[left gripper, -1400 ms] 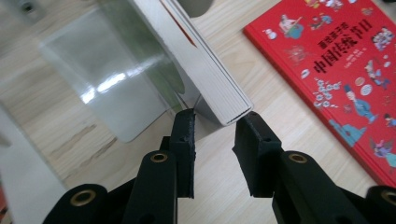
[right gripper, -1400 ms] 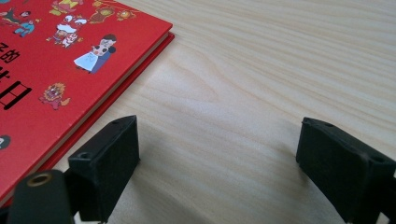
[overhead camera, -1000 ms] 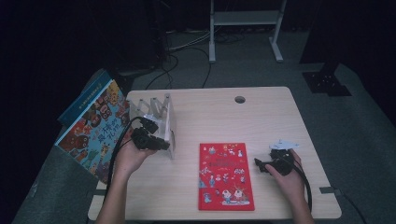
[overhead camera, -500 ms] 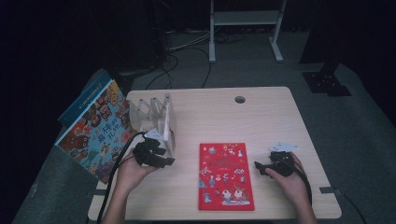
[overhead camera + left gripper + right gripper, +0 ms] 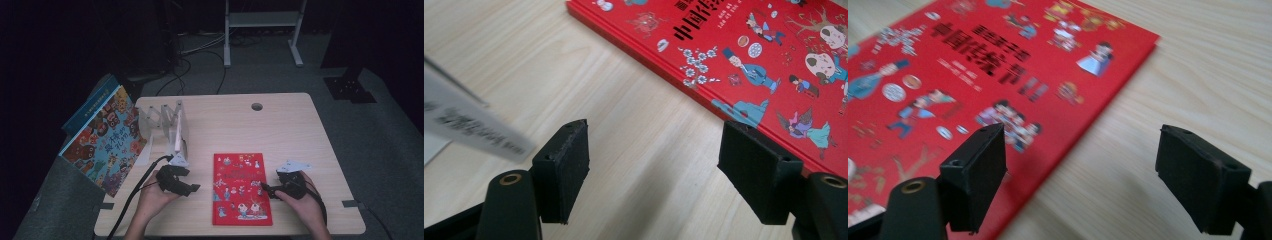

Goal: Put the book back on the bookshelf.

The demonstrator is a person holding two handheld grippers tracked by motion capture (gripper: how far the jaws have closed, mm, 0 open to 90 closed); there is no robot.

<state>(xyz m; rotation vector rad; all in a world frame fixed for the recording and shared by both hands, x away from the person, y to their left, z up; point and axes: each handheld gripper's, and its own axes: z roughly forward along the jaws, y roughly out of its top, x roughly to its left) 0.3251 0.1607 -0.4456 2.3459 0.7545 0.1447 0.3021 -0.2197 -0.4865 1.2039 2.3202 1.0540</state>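
A red picture book (image 5: 241, 187) lies flat on the wooden table (image 5: 280, 130), near its front edge. My left gripper (image 5: 192, 189) sits low just off the book's left side, open, its jaws having just been opening. In the left gripper view (image 5: 654, 165) bare table lies between the jaws and the right jaw hangs over the book's edge (image 5: 749, 55). My right gripper (image 5: 265, 189) is at the book's right side, open, its jaws having just been closing. In the right gripper view (image 5: 1080, 170) the jaws straddle the book's edge (image 5: 973, 75) without pressing on it.
A pale folding book rack (image 5: 167, 122) stands at the table's left, behind my left hand. A large blue picture book (image 5: 105, 140) leans off the table's left edge. A cable hole (image 5: 257, 106) is at the back; the floor around the table is dark.
My left gripper has come away from the rack, down and toward the near side, to the red book's left edge. My right gripper has shifted left to the book's right edge.
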